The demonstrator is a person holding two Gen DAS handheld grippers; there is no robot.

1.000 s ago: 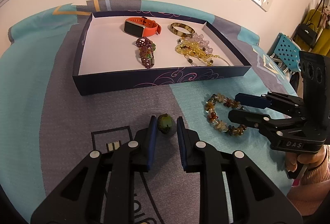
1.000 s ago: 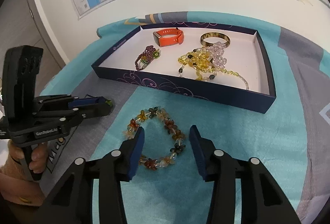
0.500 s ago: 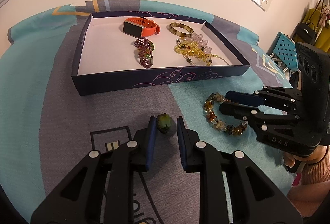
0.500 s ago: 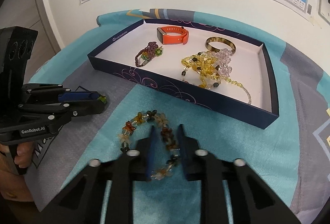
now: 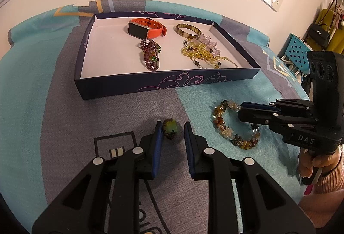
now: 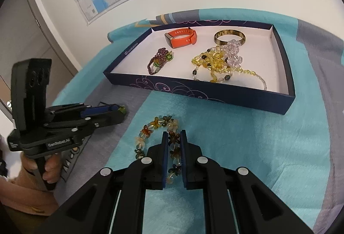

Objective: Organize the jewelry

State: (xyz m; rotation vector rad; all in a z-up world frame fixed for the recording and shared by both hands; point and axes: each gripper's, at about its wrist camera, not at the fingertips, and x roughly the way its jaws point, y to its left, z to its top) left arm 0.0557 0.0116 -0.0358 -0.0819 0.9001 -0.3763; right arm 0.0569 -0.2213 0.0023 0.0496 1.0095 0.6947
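Observation:
A small green and brown ring (image 5: pixel 169 131) lies on the cloth between the fingers of my left gripper (image 5: pixel 171 129), whose jaws are narrow but do not touch it on the right. My right gripper (image 6: pixel 173 137) is shut on one side of an amber bead bracelet (image 6: pixel 150 128), which lies on the teal cloth; it also shows in the left wrist view (image 5: pixel 223 126). Behind stands a dark blue box (image 5: pixel 163 81) holding an orange watch (image 5: pixel 146 28), a brown bangle (image 5: pixel 188 30), a purple bead bracelet (image 5: pixel 150 55) and yellow bead strands (image 5: pixel 200 53).
The cloth is teal and grey with a printed square (image 5: pixel 114 145) by my left gripper. A wall with a map rises behind the box. A blue crate (image 5: pixel 298 51) and hanging bags (image 5: pixel 322 33) stand at the far right.
My right gripper moved forward over the amber bracelet and closed on its right side. My left gripper stayed around the green ring.

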